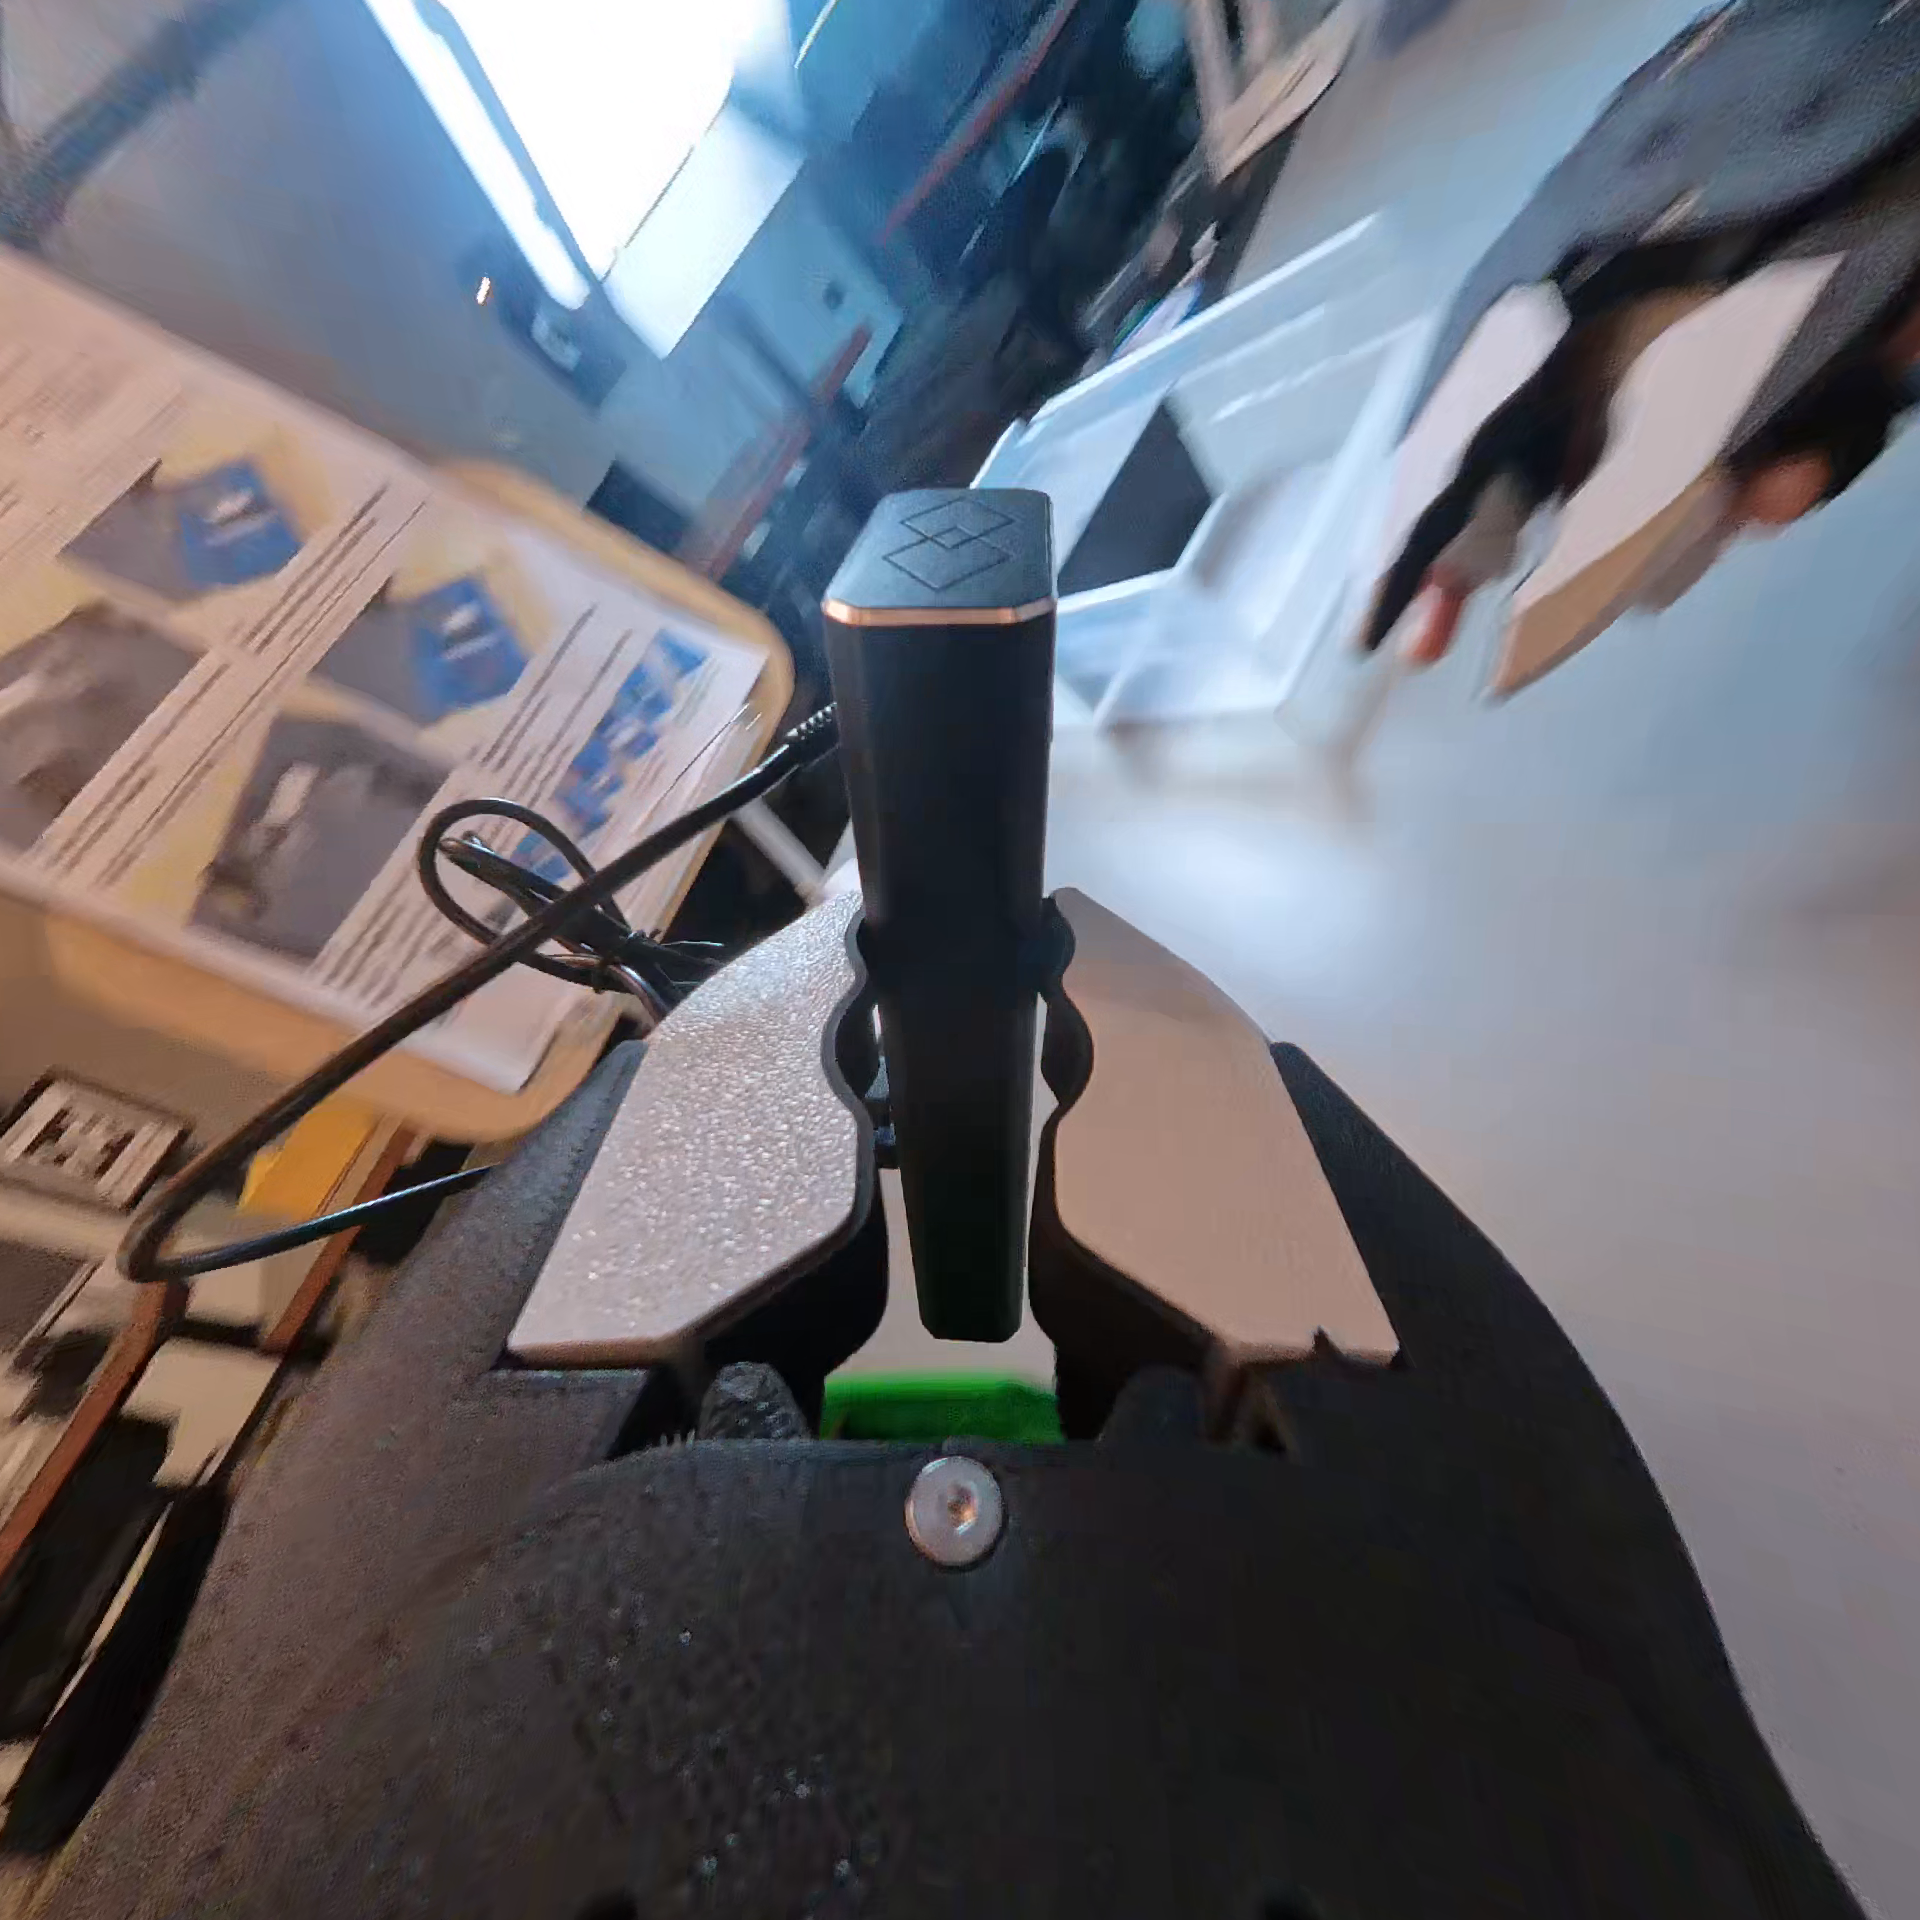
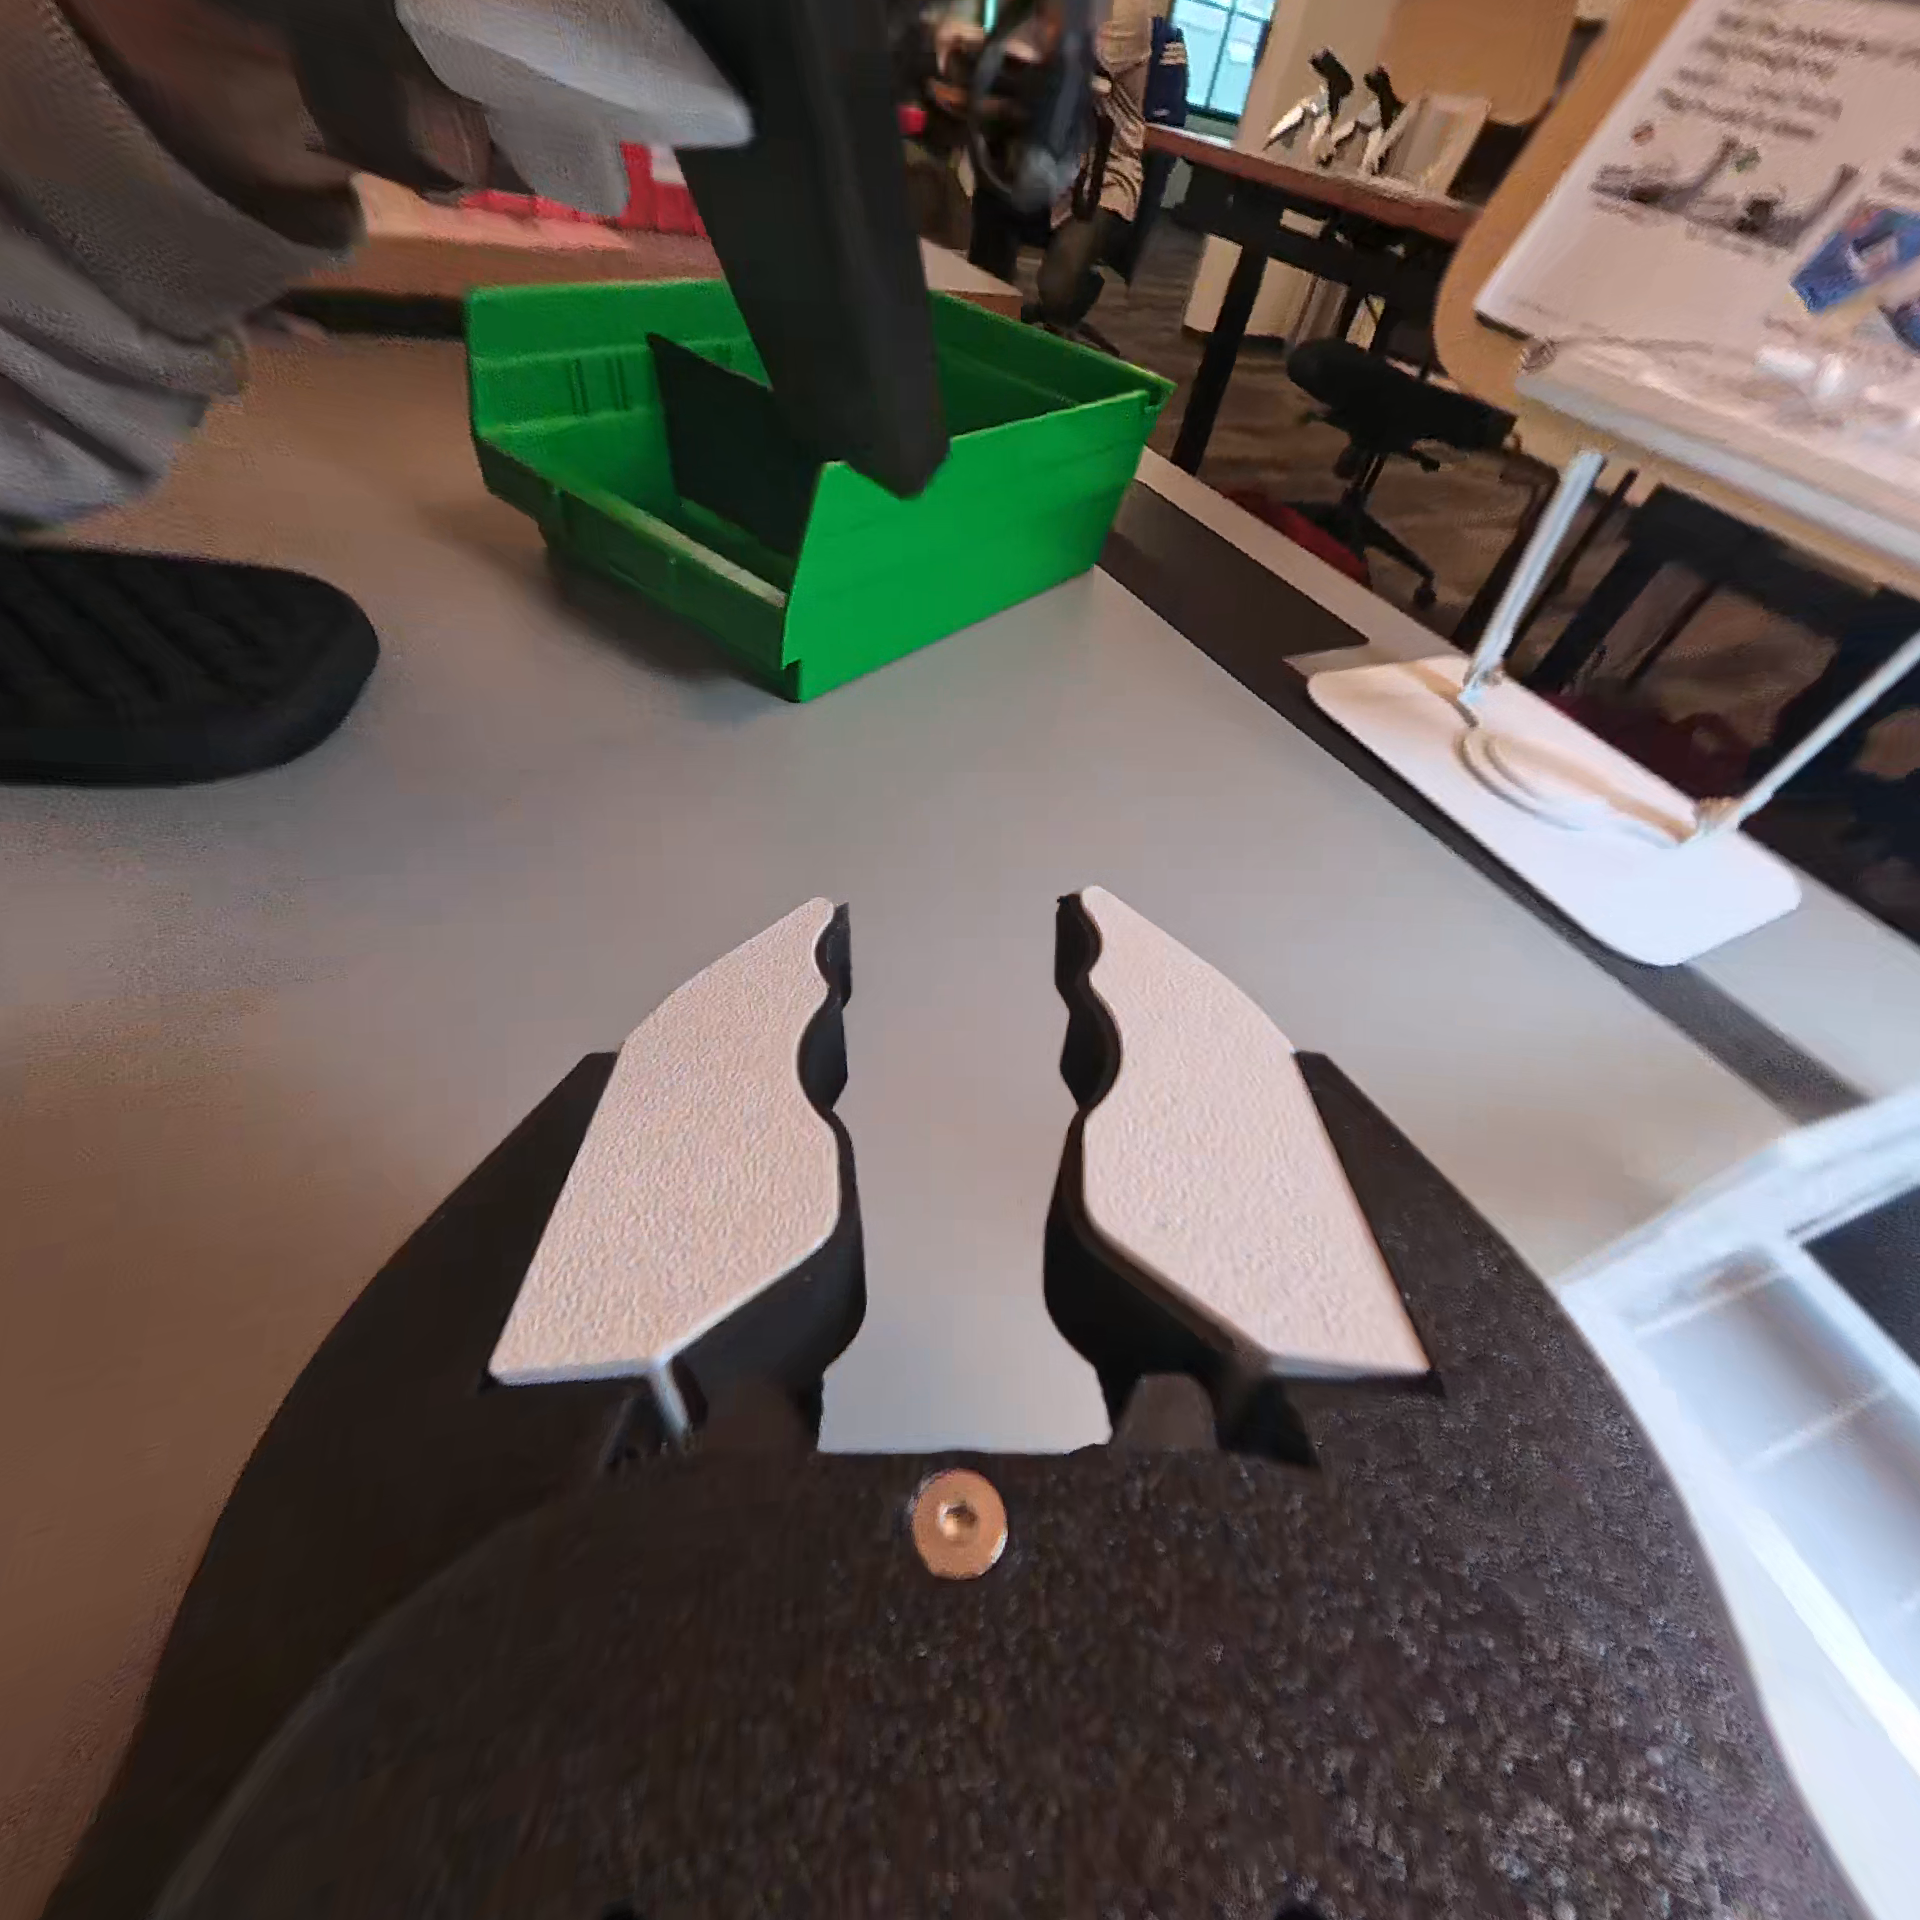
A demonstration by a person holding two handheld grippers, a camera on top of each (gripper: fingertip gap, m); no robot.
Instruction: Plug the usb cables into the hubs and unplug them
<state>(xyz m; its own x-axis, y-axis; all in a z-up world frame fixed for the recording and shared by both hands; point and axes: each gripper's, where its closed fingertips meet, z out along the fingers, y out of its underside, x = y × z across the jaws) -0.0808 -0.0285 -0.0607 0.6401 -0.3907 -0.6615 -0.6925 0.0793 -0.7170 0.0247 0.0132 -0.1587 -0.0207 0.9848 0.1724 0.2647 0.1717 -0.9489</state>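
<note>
Hub (image 2: 831,260) above bin (image 2: 935,540); bin on table (image 2: 623,831); stand (image 2: 1558,810) right.

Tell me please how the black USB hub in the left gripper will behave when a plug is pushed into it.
The black USB hub looks rigid, so it should not bend. The left gripper clamps only its narrow middle, so the long body may pivot or slip. Its thin cable hangs in loose loops, so it probably drags little.
</note>
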